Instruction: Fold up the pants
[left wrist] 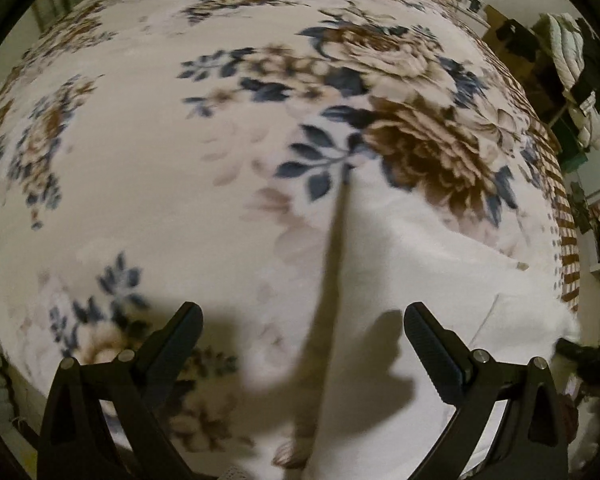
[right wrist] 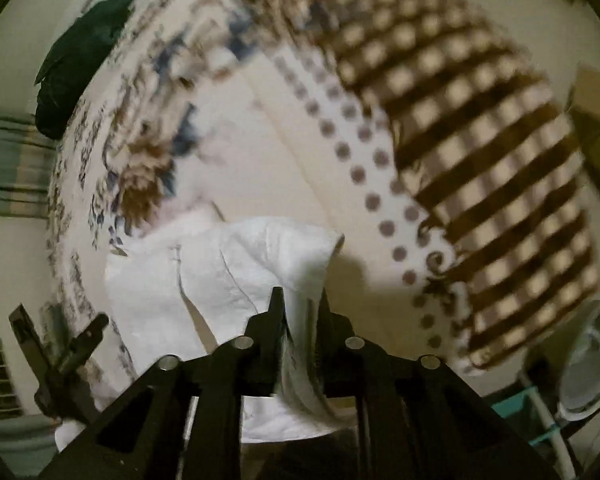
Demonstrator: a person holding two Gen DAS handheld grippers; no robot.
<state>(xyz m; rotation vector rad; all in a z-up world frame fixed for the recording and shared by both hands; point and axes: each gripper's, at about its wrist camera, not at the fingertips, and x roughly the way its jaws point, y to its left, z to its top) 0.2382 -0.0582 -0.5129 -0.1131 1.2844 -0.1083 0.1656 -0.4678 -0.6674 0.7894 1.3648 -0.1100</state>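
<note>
White pants (left wrist: pixel 412 264) lie on a floral bedspread (left wrist: pixel 140 168), stretching from the middle of the left wrist view to its lower right. My left gripper (left wrist: pixel 304 316) is open and empty, held above the pants' left edge. In the right wrist view my right gripper (right wrist: pixel 300 300) is shut on a bunched edge of the white pants (right wrist: pixel 236 268) and holds that edge lifted off the bed. The other gripper (right wrist: pixel 60 352) shows at the lower left of that view.
The bed's far side has a brown checked and dotted border (right wrist: pixel 480 168). A dark green cloth (right wrist: pixel 80 56) lies at the bed's far end. Clothes hang on a rack (left wrist: pixel 572 80) beside the bed. A white fan (right wrist: pixel 588 364) stands at the lower right.
</note>
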